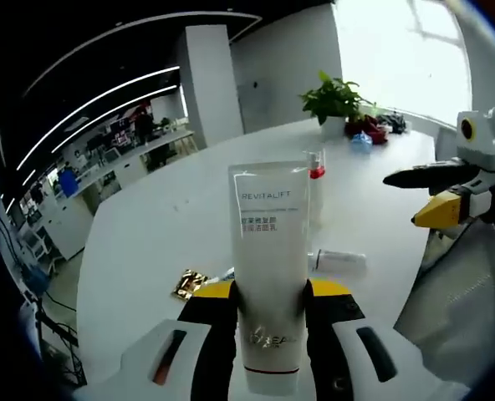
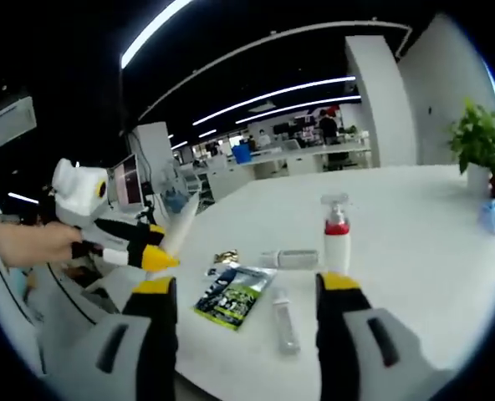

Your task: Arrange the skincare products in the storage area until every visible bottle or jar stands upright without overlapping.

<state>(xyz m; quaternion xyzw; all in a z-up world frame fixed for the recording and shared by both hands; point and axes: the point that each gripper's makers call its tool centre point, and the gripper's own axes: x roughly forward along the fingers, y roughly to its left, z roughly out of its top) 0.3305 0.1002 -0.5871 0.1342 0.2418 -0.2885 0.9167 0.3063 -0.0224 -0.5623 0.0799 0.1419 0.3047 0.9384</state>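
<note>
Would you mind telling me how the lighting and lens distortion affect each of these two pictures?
Left gripper view: the window at upper right is blown out to white, and the ceiling light strips bow into arcs; the white tube in the left gripper stays sharp and evenly lit. Right gripper view: the dark ceiling's light strips curve strongly, the white table reads bright, and the pump bottle looks slightly soft.

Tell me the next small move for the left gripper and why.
Probably lower the white tube cap-down onto bare table beside the upright red-collared pump bottle, then open. The left gripper is shut on the tube, held clear of the table. The bottle already stands, while a small tube and a green sachet lie flat. The right gripper is open, holding nothing.
</note>
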